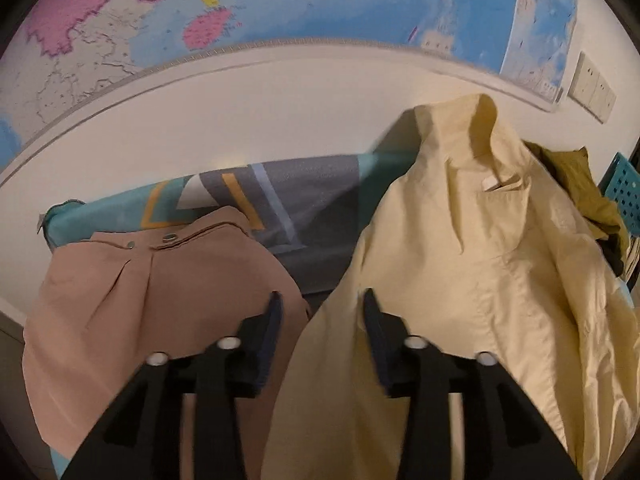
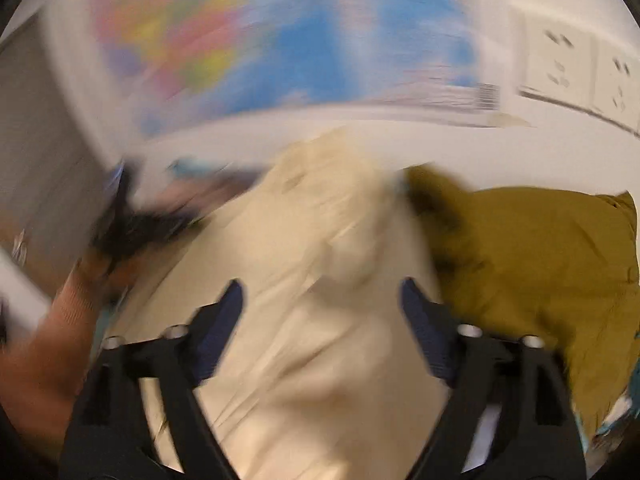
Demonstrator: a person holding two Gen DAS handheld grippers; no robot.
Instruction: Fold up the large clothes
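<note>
Your left gripper [image 1: 320, 300] has its jaws parted with nothing pinched between them, hanging over the gap where two garments meet. Left of it lies a tan garment [image 1: 152, 292] with snap buttons along its top edge, spread flat on a patterned teal and grey cloth [image 1: 288, 200]. Right of it, the pale yellow shirt [image 1: 480, 272] lies heaped, collar up, with an olive garment [image 1: 576, 184] behind it and a blue perforated basket [image 1: 624, 188] at the edge. Your right gripper [image 2: 322, 300] holds its jaws wide apart above that same pale yellow shirt [image 2: 312, 272], gripping nothing; the view is blurred. The olive garment [image 2: 540, 256] sits just right of it. A map [image 1: 280, 8] covers the wall behind.
</note>
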